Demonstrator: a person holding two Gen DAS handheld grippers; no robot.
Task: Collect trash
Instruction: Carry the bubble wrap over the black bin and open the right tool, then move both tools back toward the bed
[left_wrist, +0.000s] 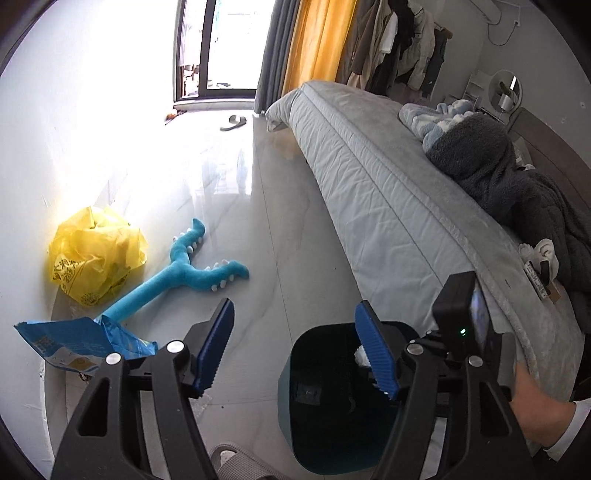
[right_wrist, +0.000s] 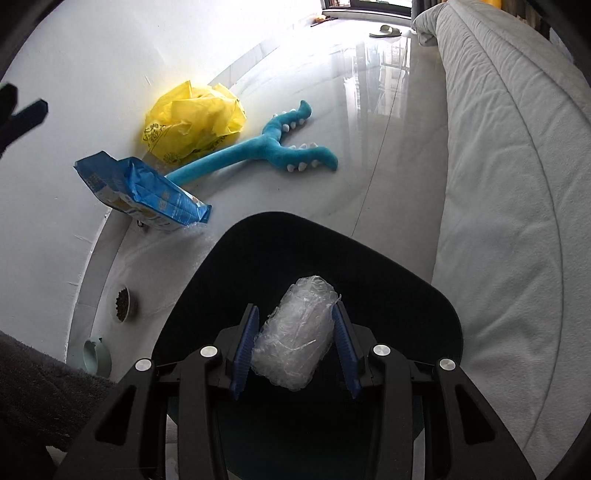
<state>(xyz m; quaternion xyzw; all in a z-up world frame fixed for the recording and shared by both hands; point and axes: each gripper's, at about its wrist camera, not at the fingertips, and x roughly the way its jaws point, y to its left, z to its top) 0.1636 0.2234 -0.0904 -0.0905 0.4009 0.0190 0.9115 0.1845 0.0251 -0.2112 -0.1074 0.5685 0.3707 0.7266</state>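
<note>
Right wrist view: the right gripper (right_wrist: 295, 350) hangs above the mouth of a dark, round-cornered waste bin (right_wrist: 424, 306), its blue ribbed fingers (right_wrist: 245, 350) closed part way on a crumpled wad of clear plastic wrap (right_wrist: 295, 332), which sits between the pads over the bin's black interior. Beyond the bin's far rim a glossy pale tile floor (right_wrist: 369, 122) runs open toward a glass door, bounded on one side by a white wall and on the other by the long edge of a bed under a grey-white quilt (right_wrist: 509, 184).

Three items lie along the foot of the wall: one crumpled yellow plastic bag (right_wrist: 192, 118), one blue foil snack packet (right_wrist: 144, 192) and one teal plush forked toy with white spikes (right_wrist: 266, 147), its stem touching both bag and packet. Two small pet bowls (right_wrist: 122, 304) stand nearer the camera against the wall, and a single slipper lies far off by the door.

Left wrist view: the left gripper (left_wrist: 295, 350) is held level beside the bin (left_wrist: 321, 424), its fingers (left_wrist: 214, 350) spread wide and holding nothing. The person's right hand (left_wrist: 532, 402), in a white cuff, shows at the frame's edge beside the bed.
</note>
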